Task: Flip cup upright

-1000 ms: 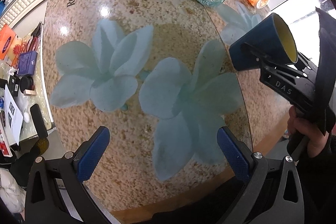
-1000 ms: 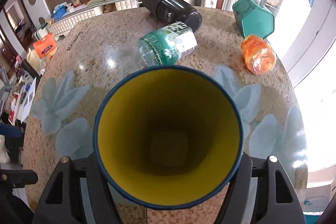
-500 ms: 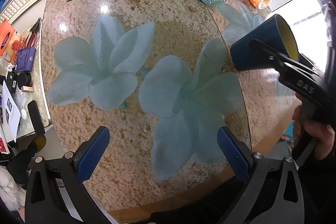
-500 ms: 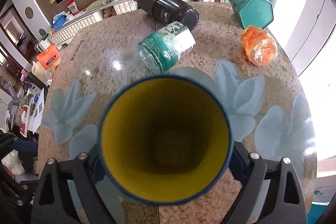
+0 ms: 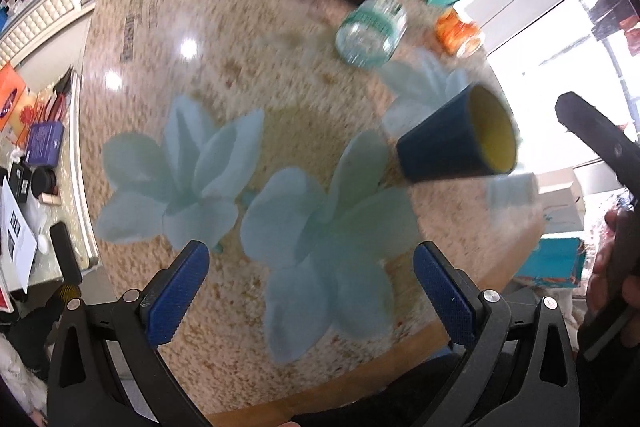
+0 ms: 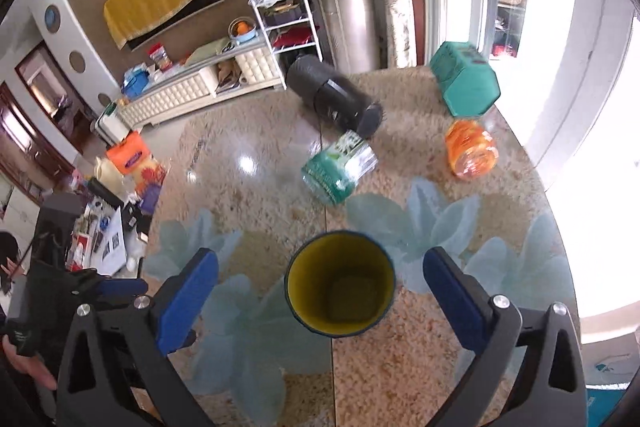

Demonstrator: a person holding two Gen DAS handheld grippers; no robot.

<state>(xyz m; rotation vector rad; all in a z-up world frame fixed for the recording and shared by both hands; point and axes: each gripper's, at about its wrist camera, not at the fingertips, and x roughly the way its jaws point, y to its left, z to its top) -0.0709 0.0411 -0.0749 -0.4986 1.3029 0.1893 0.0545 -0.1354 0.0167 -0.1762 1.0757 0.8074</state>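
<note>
On the speckled stone-look round table (image 6: 400, 367) printed with pale blue flowers, we are seeing the cup (image 6: 340, 293) standing upright, mouth up, a tapered dark blue shell with a matte yellow inside. We are holding the right gripper (image 6: 320, 303) spread wide, its ribbed blue pads (image 6: 186, 301) sitting either side of the cup and not touching it. We are keeping the left gripper (image 5: 308, 297) wide too, nothing between its textured blue pads (image 5: 178, 293), only the flower print under it. From the left wrist view the cup (image 5: 456, 139) is showing right of centre, slightly blurred. Farther back we are noting a black cylinder (image 6: 334, 101) lying on its side, a clear glass jar (image 6: 340, 171) with green label tipped over, an orange ribbed plastic jar (image 6: 470, 149) also on its side, and a teal hexagonal box (image 6: 466, 85) near the edge.
</note>
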